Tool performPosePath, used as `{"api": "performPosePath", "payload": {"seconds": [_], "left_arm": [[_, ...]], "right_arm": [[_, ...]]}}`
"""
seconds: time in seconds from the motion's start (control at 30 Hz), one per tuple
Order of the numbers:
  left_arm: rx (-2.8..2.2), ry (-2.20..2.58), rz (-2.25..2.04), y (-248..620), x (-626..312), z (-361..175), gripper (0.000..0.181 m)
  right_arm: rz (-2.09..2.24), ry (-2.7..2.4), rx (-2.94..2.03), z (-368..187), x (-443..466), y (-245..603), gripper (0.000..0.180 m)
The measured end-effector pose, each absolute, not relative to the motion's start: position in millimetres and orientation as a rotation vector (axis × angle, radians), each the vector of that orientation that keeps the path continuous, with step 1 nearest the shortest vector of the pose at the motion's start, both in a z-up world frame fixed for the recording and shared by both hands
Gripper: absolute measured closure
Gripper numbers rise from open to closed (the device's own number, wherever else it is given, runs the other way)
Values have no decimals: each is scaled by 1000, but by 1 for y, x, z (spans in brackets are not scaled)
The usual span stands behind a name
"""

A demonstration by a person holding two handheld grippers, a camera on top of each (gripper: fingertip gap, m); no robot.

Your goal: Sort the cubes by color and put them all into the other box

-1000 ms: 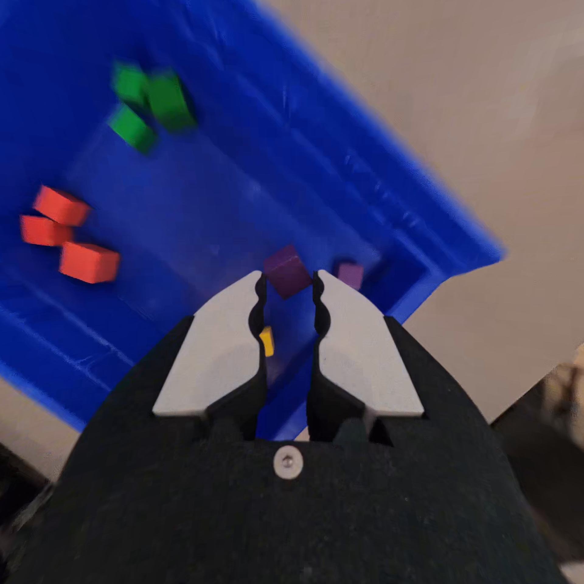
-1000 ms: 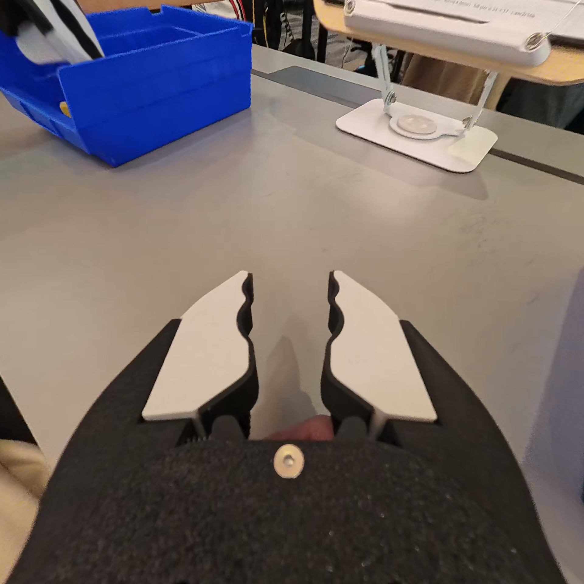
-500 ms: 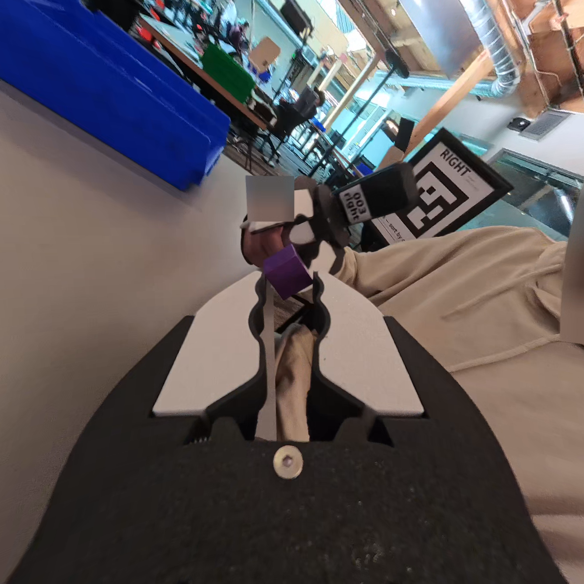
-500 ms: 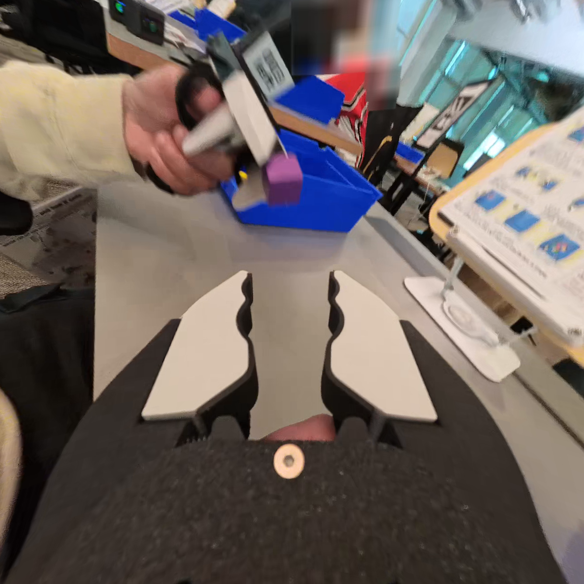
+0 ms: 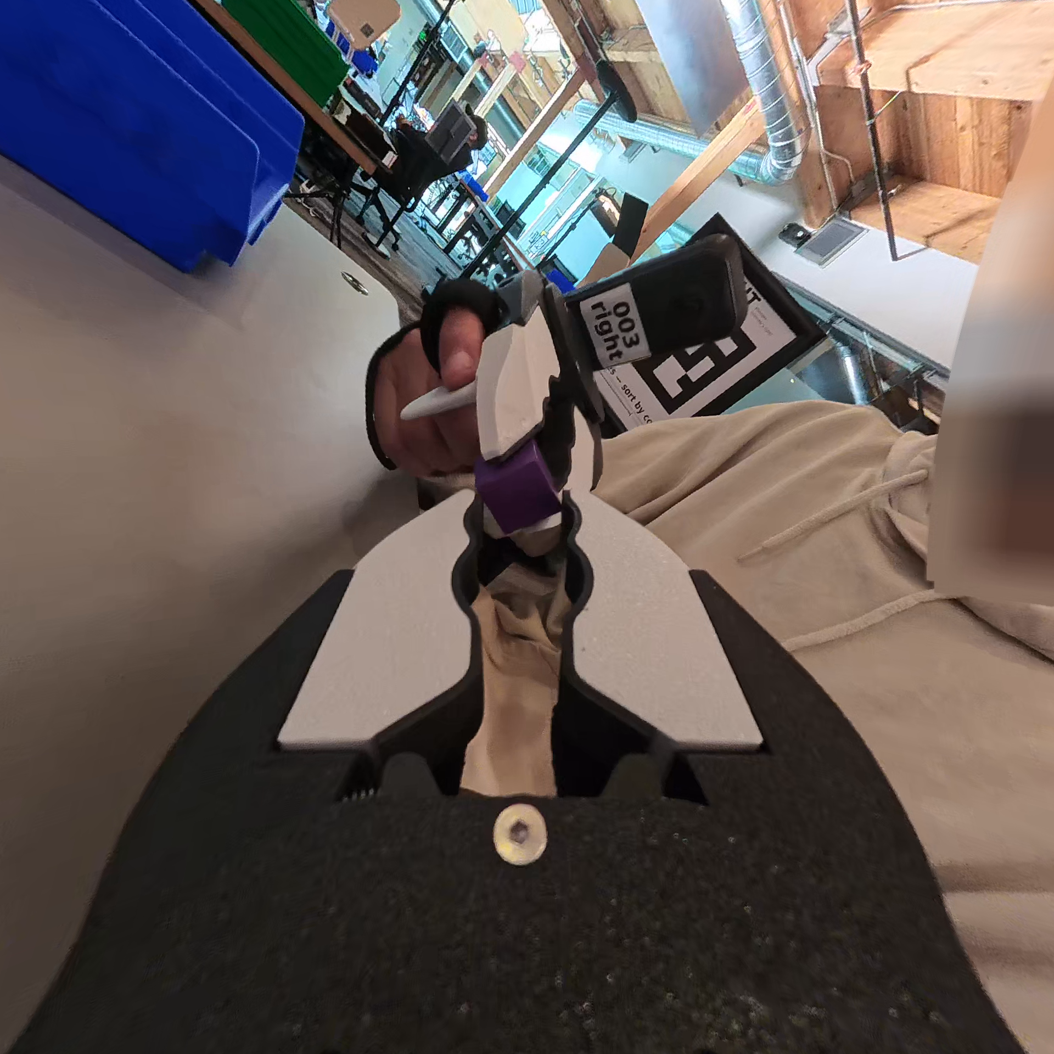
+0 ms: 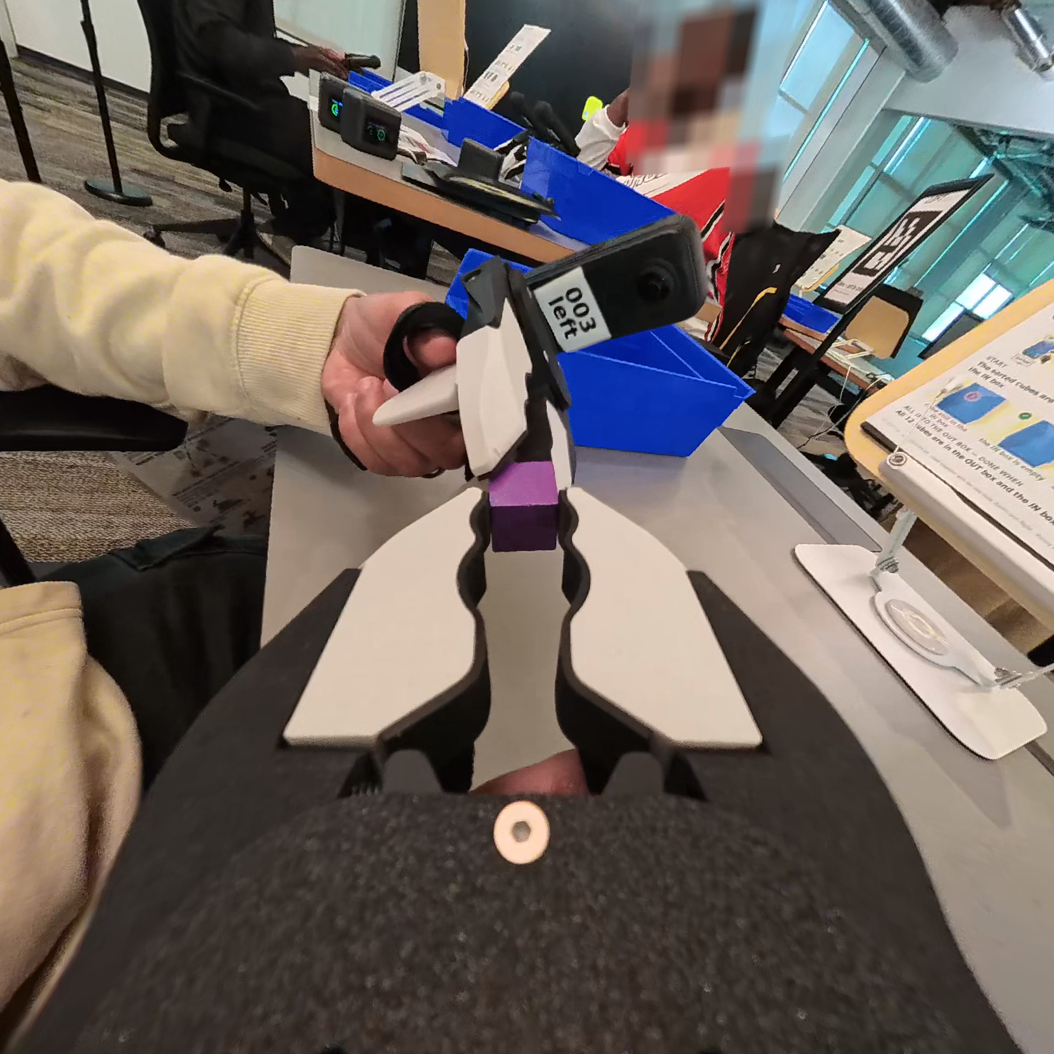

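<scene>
Right gripper (image 6: 522, 507) has closed in on purple cube (image 6: 523, 513); both grippers now pinch it (left gripper (image 5: 516, 505) too). Step: handover. Next: left releases; right carries.

A white label printed in black (image 5: 616, 333) sits on the black camera (image 5: 690, 299) atop the right gripper (image 5: 533, 473). A matching label (image 6: 573, 319) sits on the left gripper's (image 6: 525, 473) camera (image 6: 650, 285). The black-and-white marker sign (image 5: 701, 365) carries a printed line. The instruction sheet (image 6: 981, 422) bears headings and captions, seemingly blurred in places.
</scene>
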State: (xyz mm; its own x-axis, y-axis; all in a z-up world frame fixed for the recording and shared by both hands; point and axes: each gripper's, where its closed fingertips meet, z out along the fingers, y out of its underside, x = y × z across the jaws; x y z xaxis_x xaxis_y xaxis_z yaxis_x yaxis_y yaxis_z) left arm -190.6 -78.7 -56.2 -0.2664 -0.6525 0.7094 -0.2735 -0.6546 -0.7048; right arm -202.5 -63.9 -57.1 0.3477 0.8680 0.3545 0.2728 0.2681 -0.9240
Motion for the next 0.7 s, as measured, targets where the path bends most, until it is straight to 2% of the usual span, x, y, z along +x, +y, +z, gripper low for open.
{"api": "performPosePath", "payload": {"seconds": [0.07, 0.17, 0.3, 0.47, 0.6, 0.7], "left_arm": [[-1720, 1112, -1994, -77, -188, -58, 153], [-1788, 1015, -1825, -61, -192, -63, 121], [-1848, 793, -1322, -19, -227, -71, 119], [-1878, 555, -665, 23, -294, -80, 123], [-1897, 551, -644, 19, -296, -86, 125], [-1916, 572, -660, 17, -291, -92, 125]], "right_arm": [[562, -1178, -1303, -57, -198, -62, 157], [499, -1122, -1348, -52, -178, -52, 157], [293, -957, -1484, -36, -107, -24, 157], [-3, -679, -1826, -28, 37, 18, 157], [-231, -553, -2223, -66, 156, 46, 157], [-181, -541, -2512, -107, 202, 51, 157]]}}
